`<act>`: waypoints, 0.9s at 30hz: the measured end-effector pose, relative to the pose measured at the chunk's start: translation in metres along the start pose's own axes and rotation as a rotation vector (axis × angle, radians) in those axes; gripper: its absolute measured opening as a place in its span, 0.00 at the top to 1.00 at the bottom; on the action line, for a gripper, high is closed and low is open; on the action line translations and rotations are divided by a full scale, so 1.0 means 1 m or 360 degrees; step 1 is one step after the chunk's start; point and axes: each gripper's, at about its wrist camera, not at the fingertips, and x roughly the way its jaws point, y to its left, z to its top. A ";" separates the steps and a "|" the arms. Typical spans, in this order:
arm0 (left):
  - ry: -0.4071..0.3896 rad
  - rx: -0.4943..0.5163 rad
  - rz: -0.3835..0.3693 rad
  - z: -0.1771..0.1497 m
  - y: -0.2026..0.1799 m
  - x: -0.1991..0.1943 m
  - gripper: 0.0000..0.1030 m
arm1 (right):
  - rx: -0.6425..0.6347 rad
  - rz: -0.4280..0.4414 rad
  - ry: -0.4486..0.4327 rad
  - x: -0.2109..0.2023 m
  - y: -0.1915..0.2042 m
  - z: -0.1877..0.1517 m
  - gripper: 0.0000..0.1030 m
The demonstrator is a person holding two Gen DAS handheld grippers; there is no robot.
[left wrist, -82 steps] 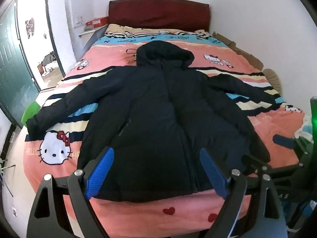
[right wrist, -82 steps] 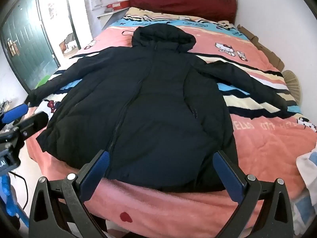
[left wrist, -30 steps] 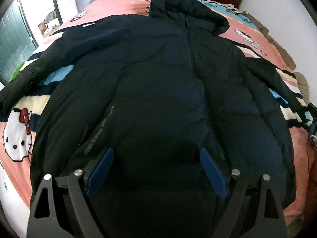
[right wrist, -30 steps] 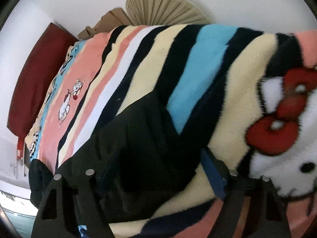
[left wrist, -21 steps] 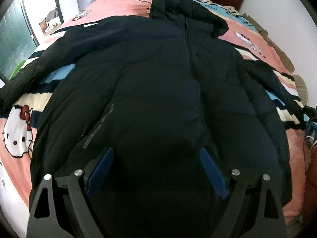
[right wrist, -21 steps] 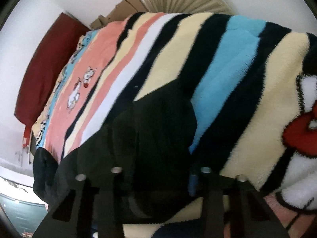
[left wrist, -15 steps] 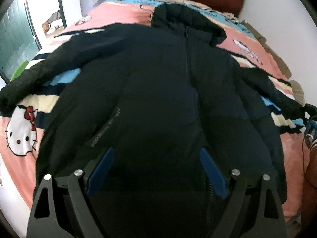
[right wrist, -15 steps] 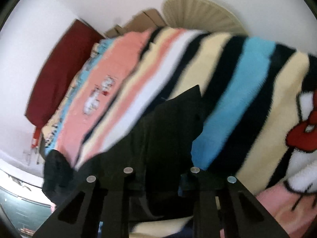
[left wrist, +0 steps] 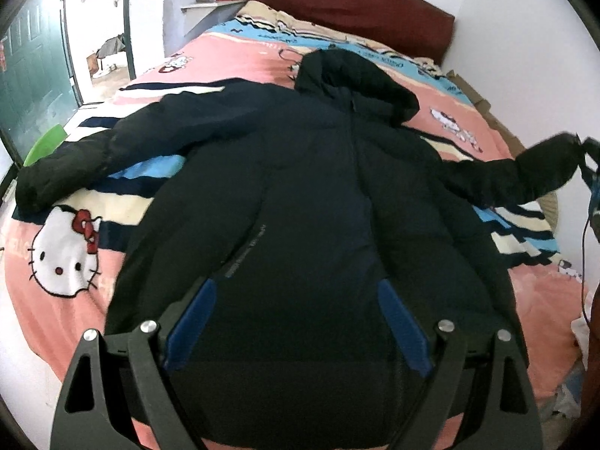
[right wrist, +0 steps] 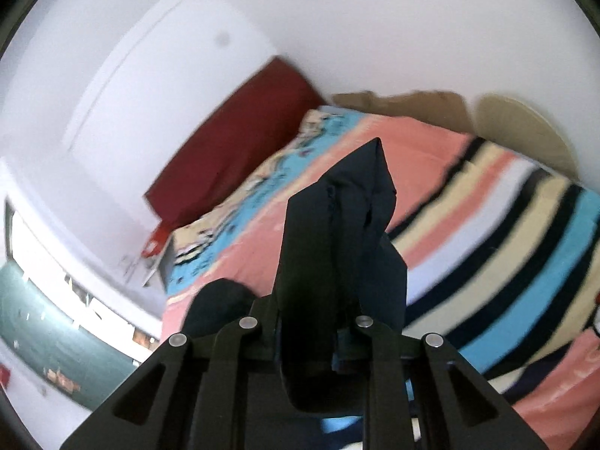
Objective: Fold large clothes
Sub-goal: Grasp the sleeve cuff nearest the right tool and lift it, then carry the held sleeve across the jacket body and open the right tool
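Black hooded padded jacket (left wrist: 318, 195): spread on pink cartoon-cat blanket (left wrist: 67, 258); chest lettering illegible. Left tool (left wrist: 296, 322): jaws apart, empty. Right tool (right wrist: 318, 322): clamped on black sleeve cuff (right wrist: 348, 217), lifted.

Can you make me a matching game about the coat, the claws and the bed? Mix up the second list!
Things:
1. left claw
2. right claw
3. coat's hood
4. headboard

States:
A. dark red, at the far end of the bed
B. shut on the coat's sleeve cuff
C. open, holding nothing
D. lying flat on the pink blanket

Pairs: 1-C, 2-B, 3-D, 4-A
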 end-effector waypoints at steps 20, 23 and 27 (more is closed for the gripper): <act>-0.0146 -0.0267 -0.0039 -0.012 0.123 -0.027 0.14 | -0.0593 0.0132 0.0345 0.074 0.252 -0.131 0.83; -0.0161 -0.0319 -0.0019 -0.013 0.145 -0.027 0.14 | -0.0644 0.0101 0.0419 0.097 0.274 -0.165 0.82; -0.0161 -0.0376 0.0013 -0.015 0.172 -0.023 0.14 | -0.0714 0.0074 0.0533 0.131 0.298 -0.210 0.82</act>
